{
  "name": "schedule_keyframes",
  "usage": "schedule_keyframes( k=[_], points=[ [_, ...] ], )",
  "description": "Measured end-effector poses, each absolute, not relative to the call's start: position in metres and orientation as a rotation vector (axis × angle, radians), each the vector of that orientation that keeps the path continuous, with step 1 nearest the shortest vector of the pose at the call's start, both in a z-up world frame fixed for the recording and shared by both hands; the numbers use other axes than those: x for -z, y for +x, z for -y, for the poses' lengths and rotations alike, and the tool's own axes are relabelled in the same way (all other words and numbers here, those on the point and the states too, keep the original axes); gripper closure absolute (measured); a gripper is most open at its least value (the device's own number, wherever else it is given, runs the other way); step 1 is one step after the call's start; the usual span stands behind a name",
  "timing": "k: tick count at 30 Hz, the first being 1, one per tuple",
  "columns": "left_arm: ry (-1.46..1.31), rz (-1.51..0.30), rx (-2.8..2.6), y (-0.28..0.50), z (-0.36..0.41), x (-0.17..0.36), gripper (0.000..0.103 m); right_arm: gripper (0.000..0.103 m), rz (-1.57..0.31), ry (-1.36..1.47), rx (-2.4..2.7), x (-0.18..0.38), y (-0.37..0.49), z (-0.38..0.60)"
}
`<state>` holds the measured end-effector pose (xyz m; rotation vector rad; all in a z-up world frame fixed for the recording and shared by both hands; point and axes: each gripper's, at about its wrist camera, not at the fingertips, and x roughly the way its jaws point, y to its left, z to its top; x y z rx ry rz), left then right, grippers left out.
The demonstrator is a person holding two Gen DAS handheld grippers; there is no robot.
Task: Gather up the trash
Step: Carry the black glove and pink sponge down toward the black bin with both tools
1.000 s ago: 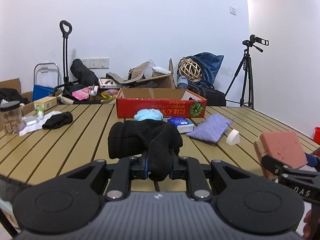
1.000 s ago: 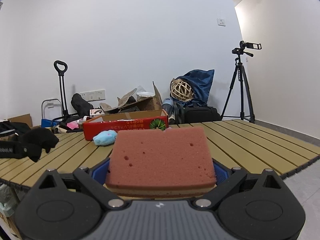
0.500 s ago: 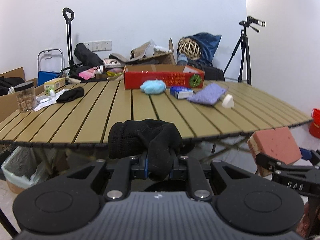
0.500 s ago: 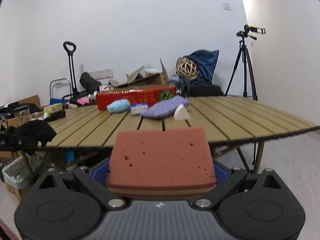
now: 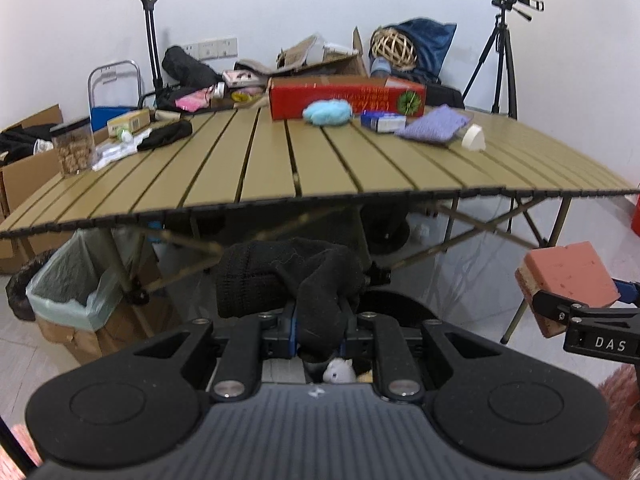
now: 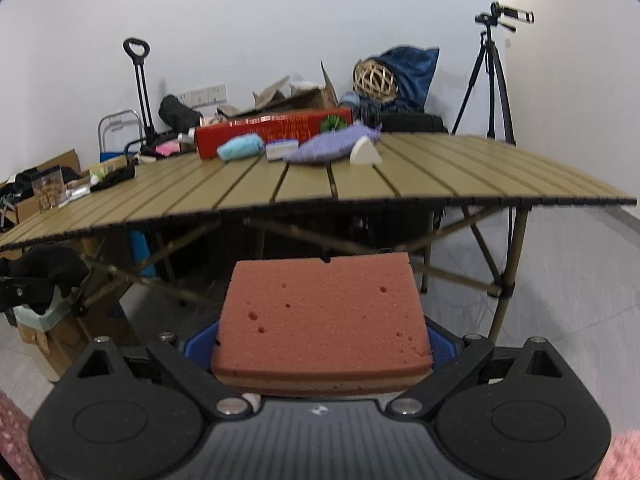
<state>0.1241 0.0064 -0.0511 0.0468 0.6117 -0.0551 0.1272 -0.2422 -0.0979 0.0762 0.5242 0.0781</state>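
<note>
My left gripper (image 5: 319, 322) is shut on a black knit glove (image 5: 288, 280), which bunches up over its fingers below the table's front edge. The right gripper (image 6: 320, 340) is shut on a pink sponge (image 6: 320, 312) with a tan underside; that sponge (image 5: 568, 280) also shows at the right of the left wrist view. The glove (image 6: 44, 276) appears at the left edge of the right wrist view. A cardboard bin lined with a pale green bag (image 5: 76, 292) stands on the floor under the table's left end.
The slatted folding table (image 5: 320, 168) carries a red box (image 5: 344, 96), a blue fluffy lump (image 5: 327, 114), a purple cloth (image 5: 434, 124), a white wedge (image 5: 473, 139), a second black glove (image 5: 166, 140) and a jar (image 5: 72, 152). Table legs cross below. A tripod (image 5: 500, 52) stands behind.
Both grippers have pulled back from over the table and sunk below its front edge, tilting downward, each keeping its hold. The lined bin has come into view.
</note>
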Motion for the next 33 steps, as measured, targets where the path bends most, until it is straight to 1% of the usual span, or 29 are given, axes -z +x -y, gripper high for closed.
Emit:
schedule_keyframes(
  k=[12,22,33],
  points=[
    [0.059,-0.716,0.040,0.124,-0.010,0.080,0.086,0.005,-0.702,0.058,-0.108,0.132,0.125,0.231],
    [0.037,-0.787,0.025,0.128,-0.023,0.104,0.087,0.005,-0.779,0.024,-0.132,0.151,0.135,0.217],
    [-0.031,-0.834,-0.021,0.137,-0.056,0.119,0.087,0.005,-0.830,-0.027,-0.170,0.166,0.159,0.191]
  ],
)
